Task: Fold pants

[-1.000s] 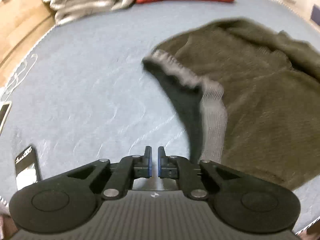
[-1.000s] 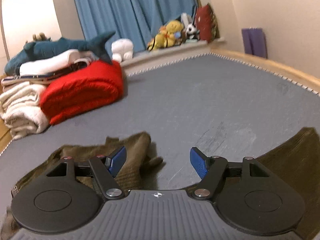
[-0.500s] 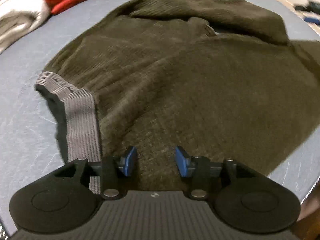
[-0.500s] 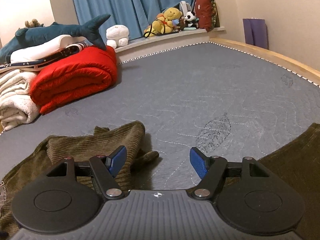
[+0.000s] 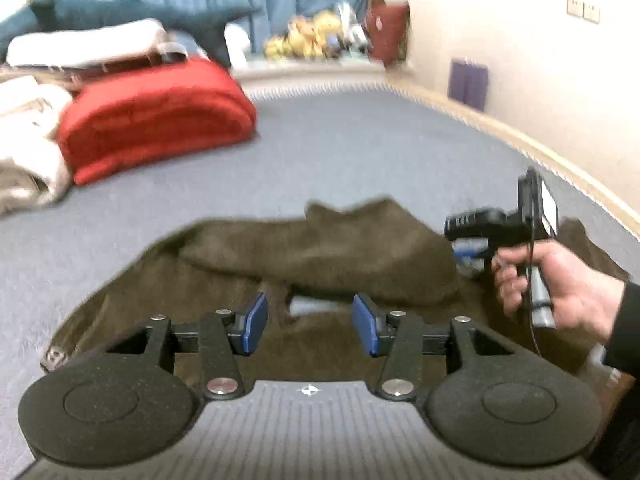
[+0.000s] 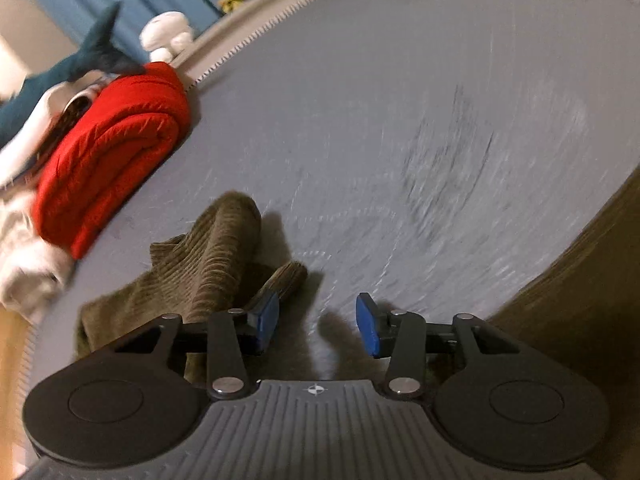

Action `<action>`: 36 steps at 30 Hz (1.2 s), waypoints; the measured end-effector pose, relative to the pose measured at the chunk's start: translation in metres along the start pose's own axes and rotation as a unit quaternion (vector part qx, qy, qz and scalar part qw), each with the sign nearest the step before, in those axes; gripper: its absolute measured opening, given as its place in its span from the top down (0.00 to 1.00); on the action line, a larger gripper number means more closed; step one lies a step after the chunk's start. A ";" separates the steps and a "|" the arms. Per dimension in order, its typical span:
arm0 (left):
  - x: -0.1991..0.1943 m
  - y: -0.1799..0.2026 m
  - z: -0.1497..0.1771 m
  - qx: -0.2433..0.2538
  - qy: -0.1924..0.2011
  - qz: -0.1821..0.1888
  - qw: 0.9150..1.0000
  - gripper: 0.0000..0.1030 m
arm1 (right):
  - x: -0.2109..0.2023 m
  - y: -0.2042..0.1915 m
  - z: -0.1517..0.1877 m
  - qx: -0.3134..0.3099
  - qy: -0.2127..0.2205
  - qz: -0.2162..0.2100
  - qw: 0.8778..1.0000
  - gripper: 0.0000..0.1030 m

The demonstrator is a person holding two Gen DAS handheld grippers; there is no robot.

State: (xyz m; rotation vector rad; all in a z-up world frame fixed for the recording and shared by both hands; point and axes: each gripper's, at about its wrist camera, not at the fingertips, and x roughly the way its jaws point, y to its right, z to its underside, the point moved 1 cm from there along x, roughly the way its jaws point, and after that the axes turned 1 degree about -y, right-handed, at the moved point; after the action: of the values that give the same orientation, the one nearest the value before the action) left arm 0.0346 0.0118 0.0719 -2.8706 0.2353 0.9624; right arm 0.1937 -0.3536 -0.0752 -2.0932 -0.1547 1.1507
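The olive-brown corduroy pants (image 5: 320, 252) lie bunched and partly folded over on the grey-blue mattress (image 5: 360, 152). My left gripper (image 5: 310, 322) hovers over their near part, its jaws opening, with nothing between the blue pads. In the left wrist view a hand (image 5: 560, 292) holds the right gripper (image 5: 466, 248) at the pants' right side. In the right wrist view my right gripper (image 6: 318, 324) is low over the mattress (image 6: 400, 100), jaws closing with only bare mattress between them. A pant leg end (image 6: 280, 280) lies just beyond its left pad, and more pants (image 6: 580, 300) lie at the right.
A folded red blanket (image 5: 152, 120) and white bedding (image 5: 28, 136) are stacked at the far left, with a plush shark (image 5: 120, 12) on top. Soft toys (image 5: 316, 40) line the sill by the blue curtain. The mattress's wooden edge (image 5: 560, 160) runs along the right wall.
My left gripper went from shut to open and swung up and across the pants toward the room. My right gripper sank toward the pant leg end, rolled, and its jaws narrowed.
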 end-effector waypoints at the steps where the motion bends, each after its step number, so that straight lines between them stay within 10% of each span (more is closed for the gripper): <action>1: 0.010 0.004 0.005 -0.001 0.002 -0.023 1.000 0.49 | 0.006 0.001 -0.001 0.007 -0.004 -0.010 1.000 0.55; 13: 0.110 0.035 0.030 0.035 -0.114 -0.041 0.992 0.49 | 0.026 -0.024 -0.014 0.003 -0.007 -0.051 0.999 0.66; 20: 0.113 0.018 0.028 0.014 -0.119 -0.040 0.992 0.47 | 0.030 -0.017 -0.018 0.025 -0.043 -0.084 0.995 0.42; 36: 0.088 -0.004 0.038 0.007 -0.122 -0.060 0.991 0.40 | 0.036 -0.025 -0.015 -0.012 -0.028 -0.072 0.997 0.29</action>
State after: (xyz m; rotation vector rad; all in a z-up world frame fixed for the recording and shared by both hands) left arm 0.0824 0.0112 -0.0113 -2.6826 0.0483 1.2673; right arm 0.2322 -0.3276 -0.0785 -2.0364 -0.3415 1.1250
